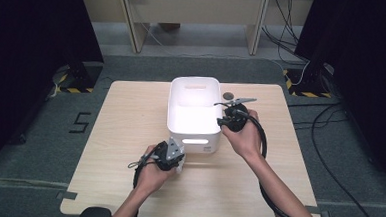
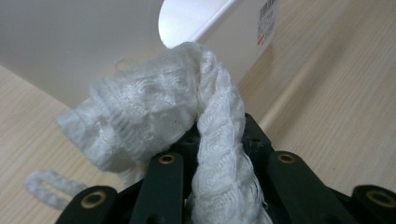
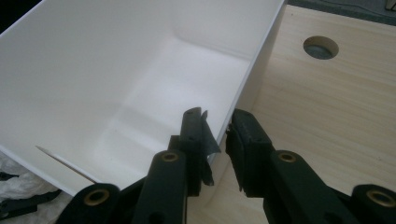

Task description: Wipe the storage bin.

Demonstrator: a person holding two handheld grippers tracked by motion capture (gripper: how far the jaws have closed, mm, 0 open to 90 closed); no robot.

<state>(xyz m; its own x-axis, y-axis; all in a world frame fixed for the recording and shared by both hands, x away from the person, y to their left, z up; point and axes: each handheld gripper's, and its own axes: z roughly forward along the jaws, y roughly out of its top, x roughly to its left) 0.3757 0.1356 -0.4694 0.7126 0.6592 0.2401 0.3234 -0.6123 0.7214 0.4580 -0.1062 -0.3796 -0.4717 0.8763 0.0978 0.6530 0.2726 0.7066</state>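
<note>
A white plastic bin (image 1: 193, 133) stands in the middle of the wooden table (image 1: 130, 125). My left gripper (image 1: 174, 160) sits just in front of the bin's near wall (image 2: 70, 37), below its handle slot. The left gripper (image 2: 219, 135) is shut on a white knitted cloth (image 2: 159, 107) that bunches up above the jaws. My right gripper (image 1: 225, 121) is at the bin's right side. In the right gripper view its jaws straddle the right wall (image 3: 252, 70), one inside and one outside, and the right gripper (image 3: 218, 116) is shut on it. The bin's inside (image 3: 116, 84) looks bare.
A round hole (image 1: 228, 96) in the tabletop lies just behind the right hand. A loose loop of white cord (image 2: 44, 184) rests on the table by the left gripper. Cables (image 1: 328, 160) run over the grey floor to the right, and desk legs (image 1: 135, 25) stand beyond the table.
</note>
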